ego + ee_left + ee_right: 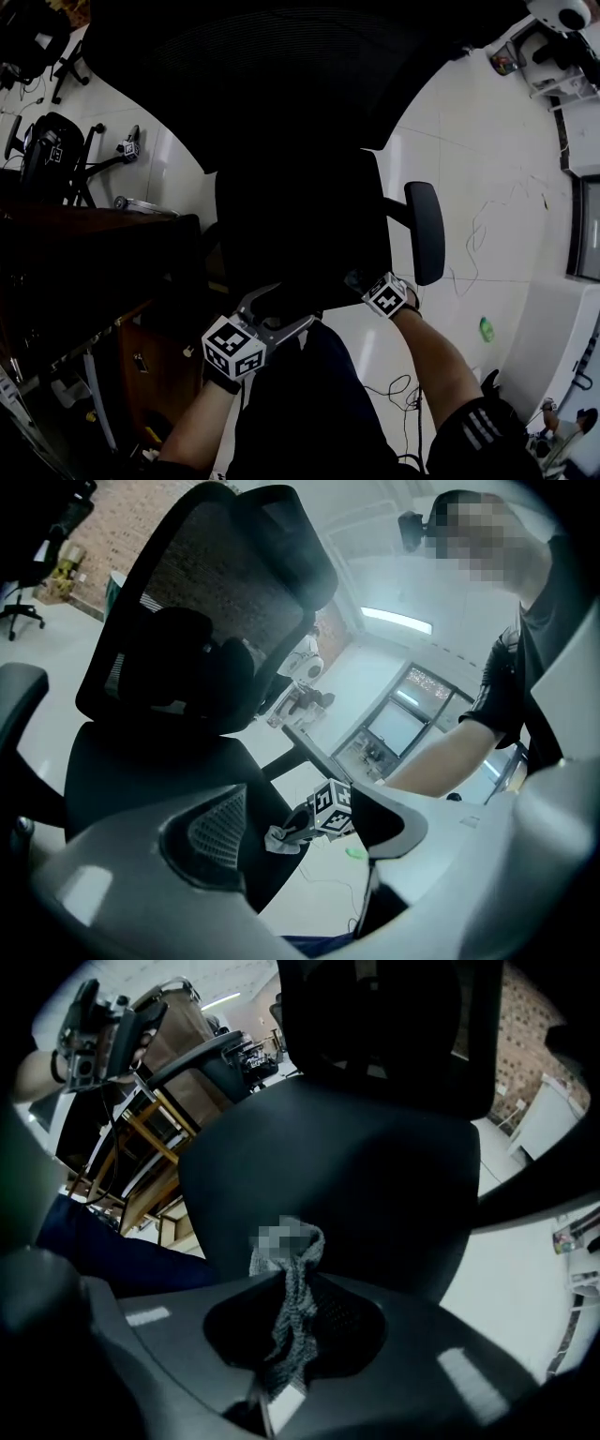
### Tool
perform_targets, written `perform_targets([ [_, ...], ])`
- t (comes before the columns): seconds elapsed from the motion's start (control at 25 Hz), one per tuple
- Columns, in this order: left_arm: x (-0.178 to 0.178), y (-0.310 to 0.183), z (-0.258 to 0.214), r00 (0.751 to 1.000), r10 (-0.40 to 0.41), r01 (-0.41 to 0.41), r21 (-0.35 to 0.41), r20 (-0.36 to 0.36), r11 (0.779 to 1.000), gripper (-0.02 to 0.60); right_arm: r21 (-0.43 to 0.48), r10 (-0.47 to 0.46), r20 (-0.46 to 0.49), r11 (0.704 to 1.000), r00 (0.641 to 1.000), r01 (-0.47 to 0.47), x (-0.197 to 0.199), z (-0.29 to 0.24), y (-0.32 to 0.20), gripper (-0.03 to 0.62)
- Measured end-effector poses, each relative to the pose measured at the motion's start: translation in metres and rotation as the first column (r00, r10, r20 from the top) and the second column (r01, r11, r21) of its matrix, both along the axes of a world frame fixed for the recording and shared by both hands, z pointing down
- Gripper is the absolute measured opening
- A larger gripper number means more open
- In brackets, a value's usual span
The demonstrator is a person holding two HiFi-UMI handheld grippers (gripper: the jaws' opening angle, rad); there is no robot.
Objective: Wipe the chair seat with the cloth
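The chair seat [300,220], black and broad, fills the middle of the head view below the mesh backrest [272,75]. In that view it is too dark to make out any cloth. The right gripper view shows the right gripper [291,1283] clenched on a grey knit cloth [286,1330], whose free end bunches at the seat's near edge. The left gripper [300,841], near and to the left, is released, its jaws apart with nothing between them. Pale floor tiles [469,141] surround the chair, and a dark desk [84,244] stands at left.
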State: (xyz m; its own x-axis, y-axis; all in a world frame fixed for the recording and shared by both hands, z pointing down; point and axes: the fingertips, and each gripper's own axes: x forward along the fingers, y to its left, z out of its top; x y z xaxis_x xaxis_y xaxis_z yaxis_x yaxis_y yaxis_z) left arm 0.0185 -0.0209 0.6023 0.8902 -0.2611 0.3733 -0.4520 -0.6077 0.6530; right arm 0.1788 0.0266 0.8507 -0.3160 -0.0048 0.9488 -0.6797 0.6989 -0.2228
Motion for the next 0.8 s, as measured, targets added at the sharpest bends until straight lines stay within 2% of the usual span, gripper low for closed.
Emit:
perform_targets([
  [0.16, 0.012, -0.001, 0.000, 1.000, 0.019, -0.019, -0.006, -0.003, 1.000, 0.374, 0.013, -0.001, -0.027, 1.000, 1.000, 0.001, 0.024, -0.002, -0.005, 0.048],
  [0.4, 0.019, 0.001, -0.004, 1.000, 0.031, -0.031, -0.018, 0.001, 0.999, 0.374, 0.004, 0.085, -0.059, 0.996, 0.995, -0.085, 0.035, -0.009, -0.009, 0.049],
  [0.52, 0.017, -0.001, -0.014, 1.000, 0.020, -0.020, -0.011, 0.007, 1.000, 0.374, -0.002, 0.212, 0.031, 0.977, 0.977, -0.213, 0.024, -0.030, -0.008, 0.048],
  [0.6, 0.013, -0.002, -0.025, 1.000, 0.005, -0.005, -0.005, 0.012, 1.000, 0.374, 0.004, 0.263, 0.107, 0.964, 0.959, -0.265, 0.013, -0.055, -0.007, 0.048],
  [0.8, -0.002, -0.005, -0.069, 0.999, -0.039, 0.038, 0.031, 0.035, 0.999, 0.373, 0.091, 0.225, 0.272, 0.962, 0.936, -0.258, -0.023, -0.141, -0.024, 0.049],
])
